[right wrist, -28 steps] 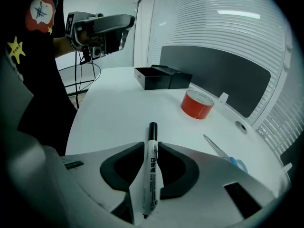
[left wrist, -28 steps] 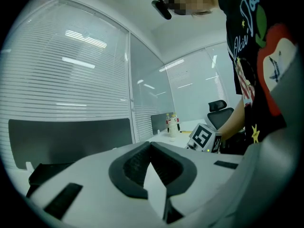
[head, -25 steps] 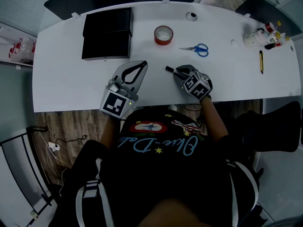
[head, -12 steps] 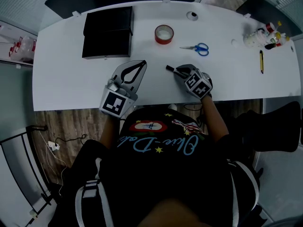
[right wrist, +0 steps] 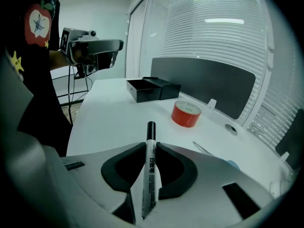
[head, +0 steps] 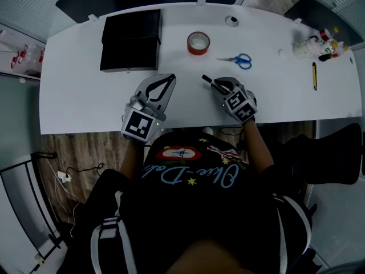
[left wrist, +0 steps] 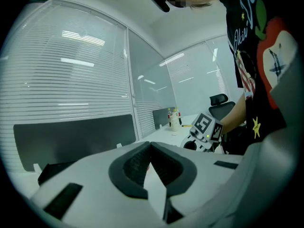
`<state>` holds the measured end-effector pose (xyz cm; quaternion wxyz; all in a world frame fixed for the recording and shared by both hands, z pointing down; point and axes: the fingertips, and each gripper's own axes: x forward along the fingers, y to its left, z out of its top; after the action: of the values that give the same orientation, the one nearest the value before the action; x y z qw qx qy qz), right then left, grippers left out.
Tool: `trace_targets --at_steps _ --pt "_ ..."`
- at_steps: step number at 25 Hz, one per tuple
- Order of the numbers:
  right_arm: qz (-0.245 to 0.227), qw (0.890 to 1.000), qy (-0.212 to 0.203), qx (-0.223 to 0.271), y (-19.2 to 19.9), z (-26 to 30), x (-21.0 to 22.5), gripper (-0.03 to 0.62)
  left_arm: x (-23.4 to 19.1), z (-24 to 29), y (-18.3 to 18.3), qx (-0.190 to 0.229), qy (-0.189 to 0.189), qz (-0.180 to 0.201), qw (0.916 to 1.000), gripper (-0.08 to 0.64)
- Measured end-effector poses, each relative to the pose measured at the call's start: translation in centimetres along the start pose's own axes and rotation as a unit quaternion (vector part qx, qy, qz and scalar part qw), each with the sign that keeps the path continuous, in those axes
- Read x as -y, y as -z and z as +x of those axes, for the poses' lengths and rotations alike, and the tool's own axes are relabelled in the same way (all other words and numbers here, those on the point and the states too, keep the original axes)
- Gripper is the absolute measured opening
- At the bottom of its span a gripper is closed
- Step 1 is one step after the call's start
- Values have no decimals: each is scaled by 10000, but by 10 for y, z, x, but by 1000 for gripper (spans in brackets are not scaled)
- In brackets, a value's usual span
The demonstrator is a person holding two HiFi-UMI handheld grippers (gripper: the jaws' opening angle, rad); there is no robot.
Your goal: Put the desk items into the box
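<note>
The right gripper point(right wrist: 151, 145) pinches a marker point(right wrist: 149, 172) between its jaws; the left gripper point(left wrist: 151, 145) has its jaws closed together, empty.

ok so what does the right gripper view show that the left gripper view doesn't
Only the right gripper view: the right gripper close up, jaws shut on a marker, plus the red tape roll, the black box and part of the scissors.
Only the left gripper view: the left gripper close up, jaws together with nothing between them, and the right gripper's marker cube.
Both: the white desk and the window blinds.
</note>
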<state>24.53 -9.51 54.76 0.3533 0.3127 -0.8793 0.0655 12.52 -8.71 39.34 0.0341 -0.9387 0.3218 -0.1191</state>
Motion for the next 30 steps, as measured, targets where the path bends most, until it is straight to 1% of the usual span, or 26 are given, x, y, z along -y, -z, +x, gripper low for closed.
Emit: trace_targets --at_steps 4,8,15,22,30 --pt "160 9992 218 278 -14 -11 10 75 -2 0 0 14 -34 -34 10000 -11" --pt "214 9975 411 532 -31 -24 17 75 -8 -1 0 50 -98 -209 9997 -12" --pt "264 9952 587 732 -43 -40 20 75 -11 0 -3 125 -97 -293 9994 -9" --pt "288 9941 703 778 -46 -48 21 75 -12 1 -3 144 -60 -359 9992 -9" --pt "317 9938 728 784 -47 -50 21 75 -12 0 -5 182 -32 -321 9993 -8"
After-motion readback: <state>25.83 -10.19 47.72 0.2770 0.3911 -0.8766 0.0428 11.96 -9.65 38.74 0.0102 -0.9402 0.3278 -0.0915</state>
